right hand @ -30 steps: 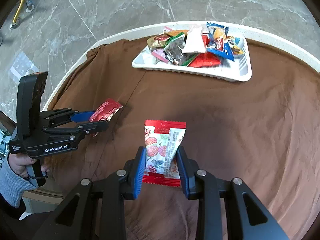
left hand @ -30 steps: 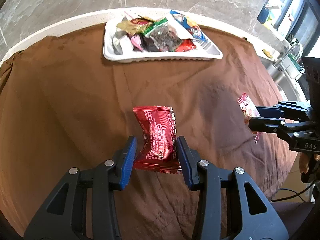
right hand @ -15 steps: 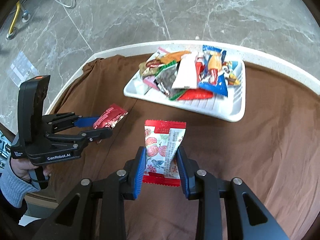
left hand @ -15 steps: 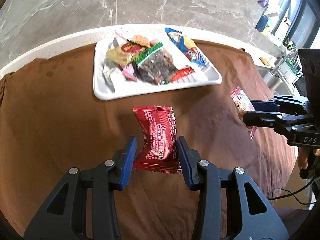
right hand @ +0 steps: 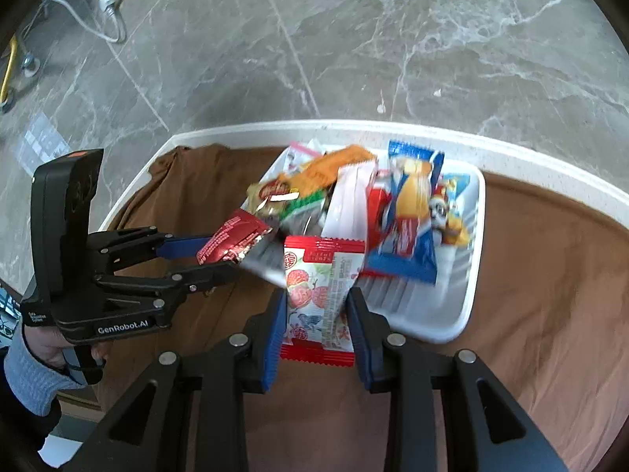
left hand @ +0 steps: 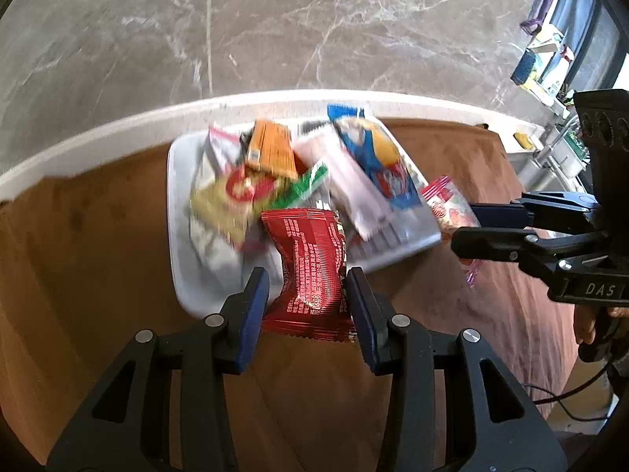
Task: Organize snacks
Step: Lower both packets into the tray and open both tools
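My left gripper [left hand: 307, 299] is shut on a red foil snack packet [left hand: 306, 259], held over the near edge of the white tray [left hand: 181, 275]. My right gripper [right hand: 316, 326] is shut on a white packet with red fruit pictures [right hand: 320, 295], over the tray's [right hand: 452, 322] near rim. The tray holds several packets, among them a blue one [right hand: 412, 216] and an orange one [left hand: 271, 149]. In the right wrist view the left gripper [right hand: 220, 255] comes in from the left with the red packet [right hand: 232, 242]. The left wrist view shows the right gripper [left hand: 468, 224] at the tray's right end with its packet [left hand: 448, 206].
The tray rests on a brown cloth [left hand: 78, 275] covering a round white-edged table [left hand: 118, 129]. Grey marble floor [right hand: 354, 39] lies beyond the table edge. A hand in a grey-blue sleeve [right hand: 27, 369] holds the left gripper's handle. A cable [right hand: 98, 27] trails on the floor at far left.
Both grippers have moved forward across the cloth with their packets, from mid-table to the tray's near edge. The tray now looks larger and blurred. Both grips are unchanged.
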Demonstrator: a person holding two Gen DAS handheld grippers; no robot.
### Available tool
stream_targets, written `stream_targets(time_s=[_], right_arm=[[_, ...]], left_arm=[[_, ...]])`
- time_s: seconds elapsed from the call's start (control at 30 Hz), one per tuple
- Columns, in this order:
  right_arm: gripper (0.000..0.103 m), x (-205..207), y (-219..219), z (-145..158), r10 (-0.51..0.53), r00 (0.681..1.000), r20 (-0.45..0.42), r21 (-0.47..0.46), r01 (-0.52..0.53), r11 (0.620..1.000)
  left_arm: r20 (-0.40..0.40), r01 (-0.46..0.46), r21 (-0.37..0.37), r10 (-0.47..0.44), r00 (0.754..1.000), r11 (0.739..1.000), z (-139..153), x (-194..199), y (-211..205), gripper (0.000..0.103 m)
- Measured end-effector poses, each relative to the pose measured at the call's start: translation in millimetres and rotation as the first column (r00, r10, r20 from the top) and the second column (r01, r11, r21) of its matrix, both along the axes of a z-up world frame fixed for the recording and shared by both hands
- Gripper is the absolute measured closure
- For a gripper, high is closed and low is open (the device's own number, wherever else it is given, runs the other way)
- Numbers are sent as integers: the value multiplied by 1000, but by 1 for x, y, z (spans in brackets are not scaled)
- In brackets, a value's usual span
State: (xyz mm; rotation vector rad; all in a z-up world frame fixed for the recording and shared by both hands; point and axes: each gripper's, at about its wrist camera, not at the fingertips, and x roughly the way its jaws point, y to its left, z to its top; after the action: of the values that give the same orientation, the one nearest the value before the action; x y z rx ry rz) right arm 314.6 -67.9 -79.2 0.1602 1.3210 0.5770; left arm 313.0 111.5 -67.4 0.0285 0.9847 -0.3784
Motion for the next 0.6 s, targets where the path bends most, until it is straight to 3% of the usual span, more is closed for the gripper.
stream_targets(time_s=[0.33, 0.6], right_arm=[[69, 48, 0, -15, -31, 999, 23, 9, 31, 999], [69, 68, -2, -30, -44, 999, 20, 5, 44, 999]], left_arm=[[48, 20, 7, -20, 999, 1000, 14, 57, -13, 64], [47, 5, 5, -5, 999, 1000, 7, 84, -18, 64]])
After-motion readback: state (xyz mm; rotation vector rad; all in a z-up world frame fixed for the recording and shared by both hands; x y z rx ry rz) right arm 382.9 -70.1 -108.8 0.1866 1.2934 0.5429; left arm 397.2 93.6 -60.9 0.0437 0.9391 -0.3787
